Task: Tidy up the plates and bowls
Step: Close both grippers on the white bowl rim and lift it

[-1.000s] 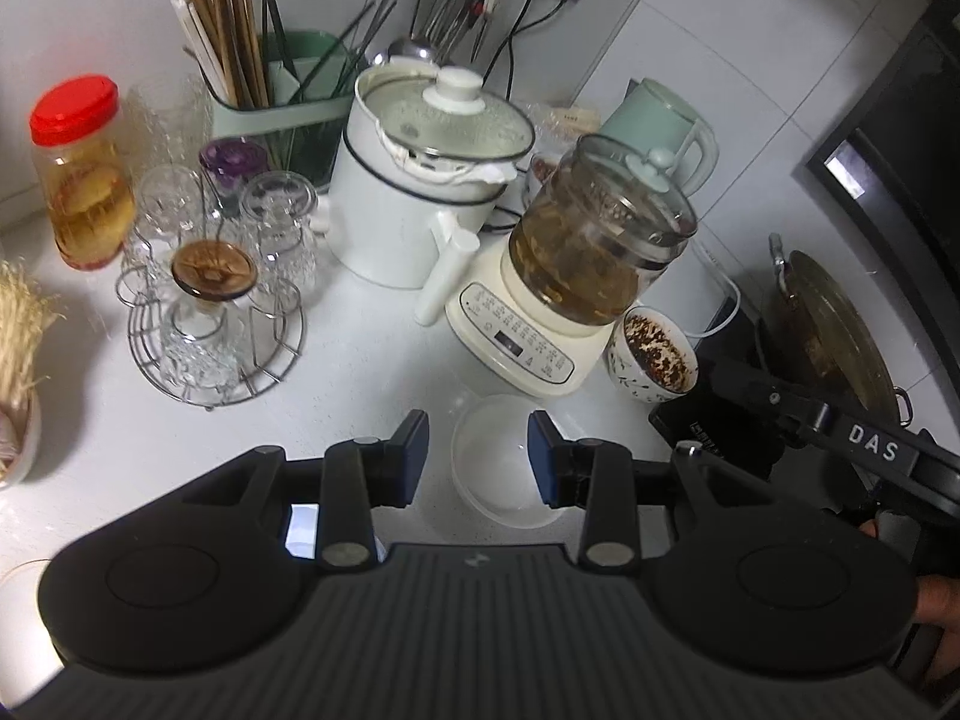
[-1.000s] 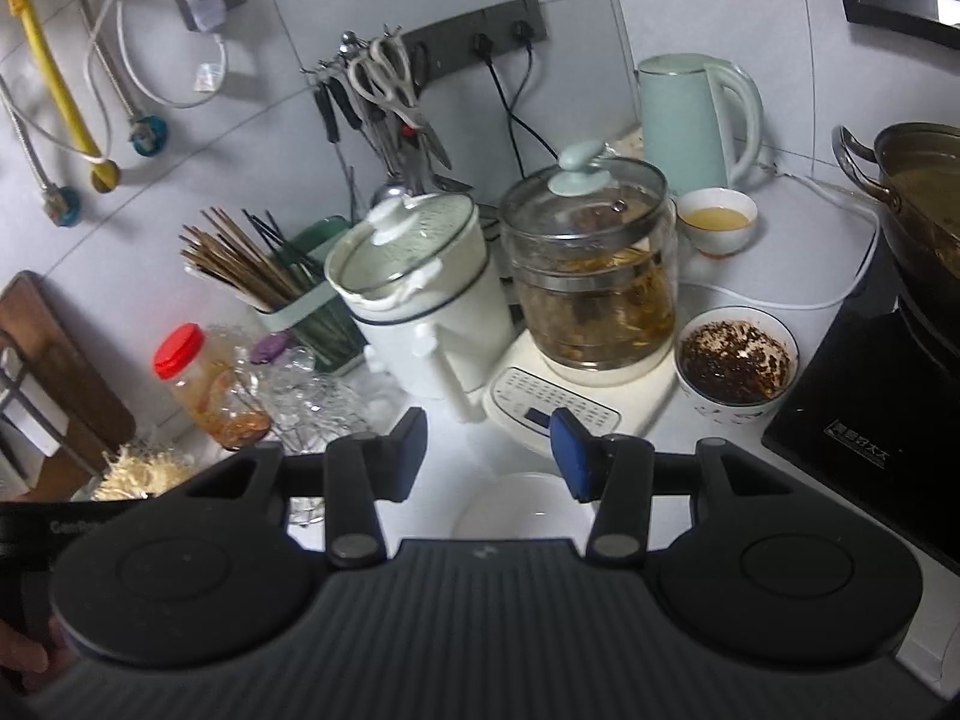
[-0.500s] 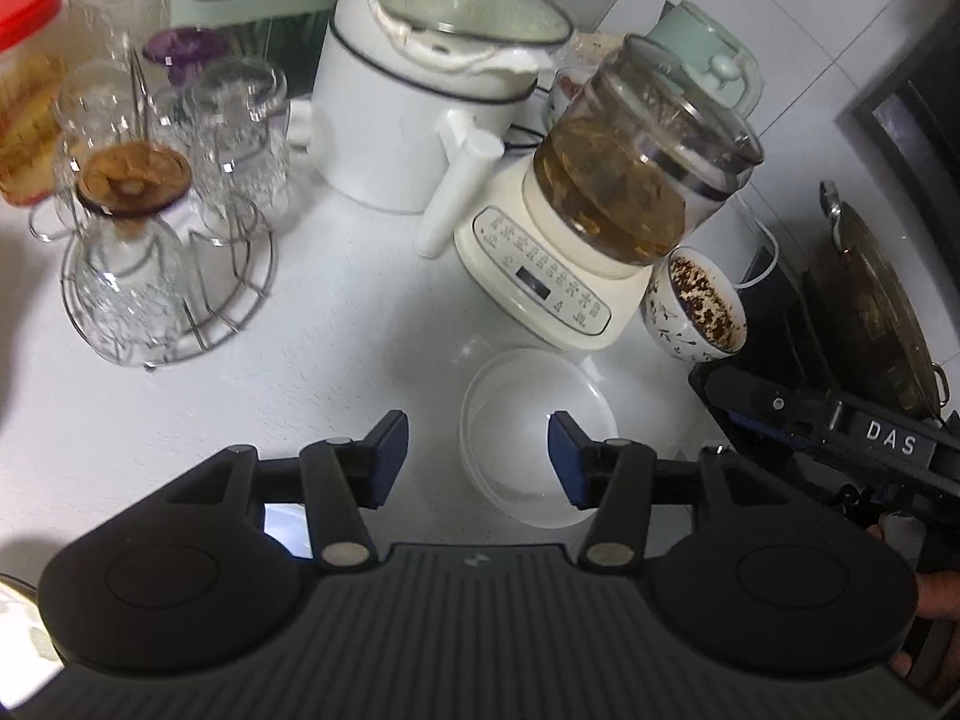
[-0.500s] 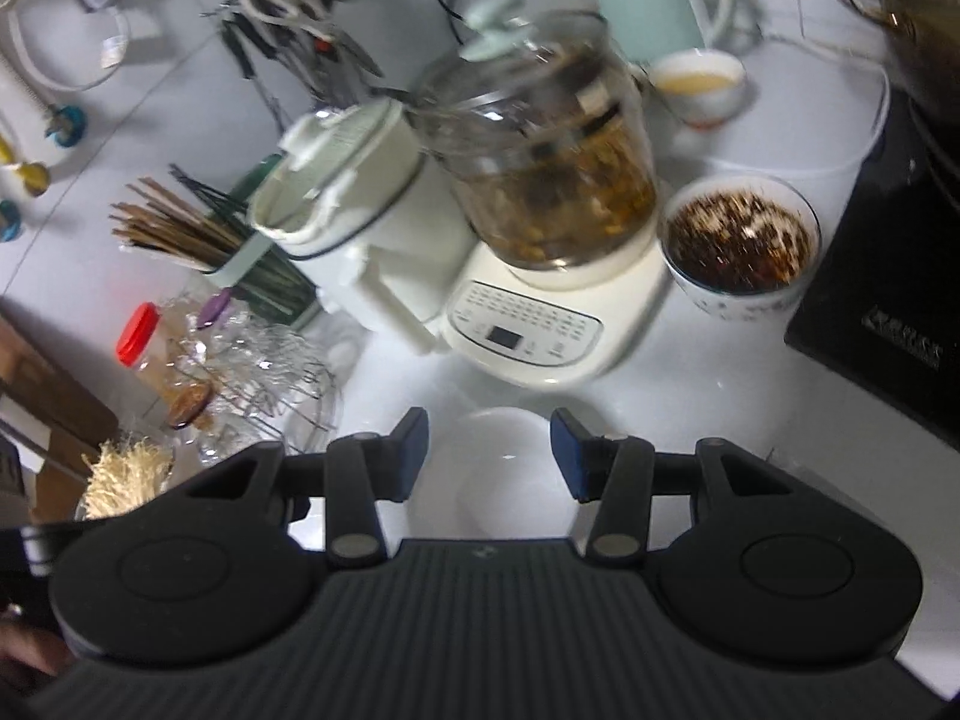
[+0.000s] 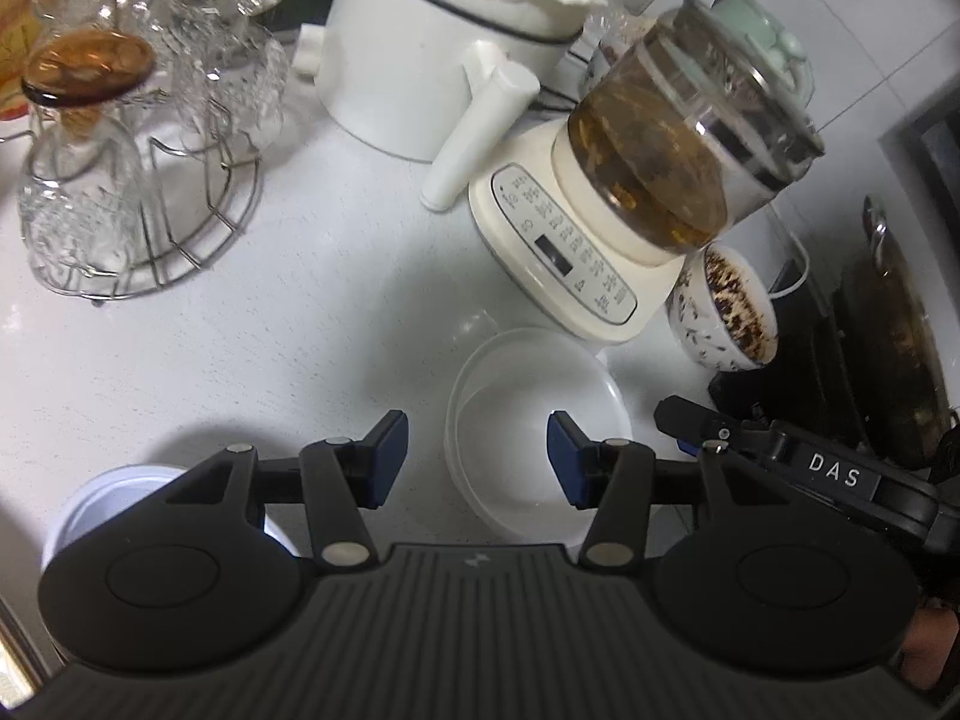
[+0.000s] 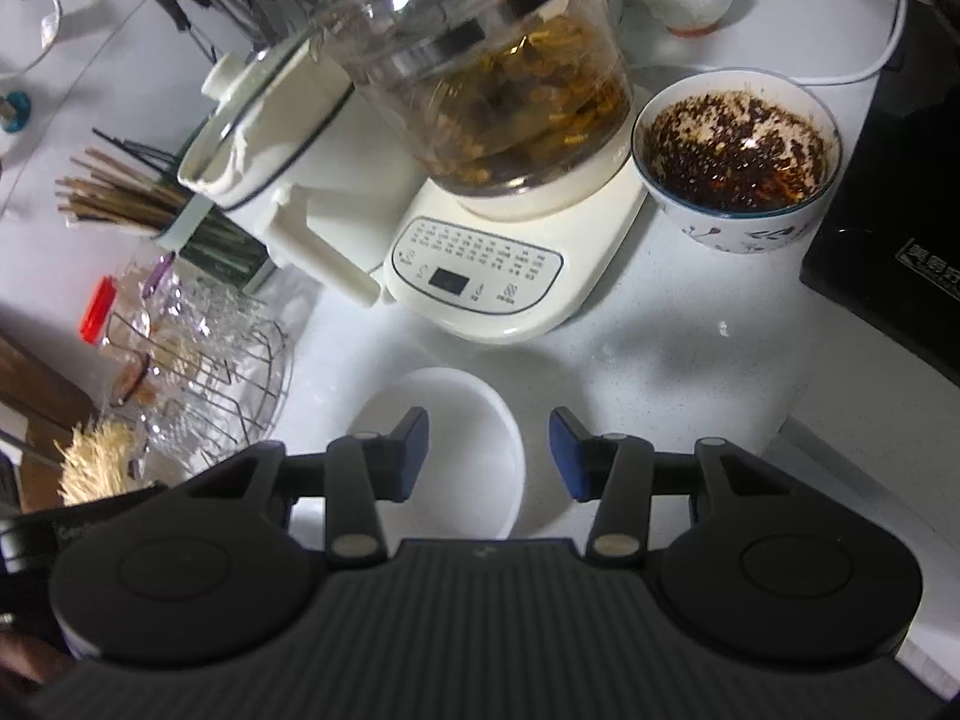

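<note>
Both claws hang over my white bowl (image 5: 534, 420) on the counter (image 5: 270, 360): left gripper (image 5: 477, 459) jaws apart, empty, its right pad over the bowl's near rim; right gripper (image 6: 489, 453) jaws closing, nothing pressed yet, its left pad above the bowl (image 6: 456, 438). Step in hand, I judge: grasp the rim. I should straddle the wall with one pad inside and one outside before squeezing. Kettle base (image 6: 480, 276) stands just behind; patterned bowl (image 6: 738, 162) of dark flakes is near on the right. Keep clear of both.
</note>
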Demonstrator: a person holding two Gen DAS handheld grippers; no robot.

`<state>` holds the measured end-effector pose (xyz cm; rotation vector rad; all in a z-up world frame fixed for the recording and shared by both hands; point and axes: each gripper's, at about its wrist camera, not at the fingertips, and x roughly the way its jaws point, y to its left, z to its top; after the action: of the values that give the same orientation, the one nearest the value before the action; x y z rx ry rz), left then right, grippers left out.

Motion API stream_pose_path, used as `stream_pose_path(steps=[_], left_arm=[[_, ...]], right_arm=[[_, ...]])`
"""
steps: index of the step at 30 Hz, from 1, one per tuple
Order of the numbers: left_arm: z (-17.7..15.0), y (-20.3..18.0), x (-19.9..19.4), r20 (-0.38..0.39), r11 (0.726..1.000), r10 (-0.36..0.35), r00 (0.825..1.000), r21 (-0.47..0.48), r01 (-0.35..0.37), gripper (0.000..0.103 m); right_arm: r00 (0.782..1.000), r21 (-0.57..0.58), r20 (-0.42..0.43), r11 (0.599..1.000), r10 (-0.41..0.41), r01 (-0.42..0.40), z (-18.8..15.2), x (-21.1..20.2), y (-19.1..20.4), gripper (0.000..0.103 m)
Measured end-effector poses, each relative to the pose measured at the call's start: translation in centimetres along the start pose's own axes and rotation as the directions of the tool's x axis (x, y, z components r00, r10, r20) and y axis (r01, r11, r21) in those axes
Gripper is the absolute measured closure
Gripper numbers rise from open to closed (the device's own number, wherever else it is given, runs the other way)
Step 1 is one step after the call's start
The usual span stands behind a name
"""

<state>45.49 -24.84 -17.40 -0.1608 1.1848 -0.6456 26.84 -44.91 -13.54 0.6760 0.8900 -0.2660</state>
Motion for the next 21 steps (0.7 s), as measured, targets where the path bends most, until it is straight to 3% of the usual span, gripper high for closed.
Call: stream_pose_path(steps=[2,5,7,10,14,21], left_arm=[[-0.1,-0.1,0.7,-0.005,1.000,0.009,1.000,-0.005,-0.009,0.048],[-0.2,-0.1,1.9,-0.014,1.000,0.024,1.000,-0.013,-0.024,0.059],[-0.3,-0.1,2.5,-0.022,1.000,0.020,1.000,-0.021,-0.021,0.071],[-0.4,-0.1,3.0,-0.028,0.999,0.026,0.999,-0.025,-0.027,0.080],[-0.4,-0.6,3.2,-0.012,0.998,0.057,0.998,-0.010,-0.057,0.086],[-1.0,0.3,2.9,0.015,0.997,0.051,0.999,-0.064,-0.050,0.091]], right_arm=[[1.000,0.002,-0.015,1.000,0.010,-0.010,0.0,0.6,-0.4,0.063],[1.000,-0.006,-0.028,1.000,0.008,-0.008,-0.1,1.4,-0.8,0.067],[0.999,-0.014,-0.040,1.000,0.012,-0.012,-0.2,1.9,-1.0,0.068],[0.997,-0.006,-0.068,1.000,0.029,-0.030,-0.4,2.6,-1.3,0.076],[0.995,-0.009,-0.093,0.999,0.039,-0.040,-0.2,3.2,-1.2,0.081],[0.994,-0.033,-0.101,0.998,0.045,-0.049,-0.5,3.7,-1.4,0.090]])
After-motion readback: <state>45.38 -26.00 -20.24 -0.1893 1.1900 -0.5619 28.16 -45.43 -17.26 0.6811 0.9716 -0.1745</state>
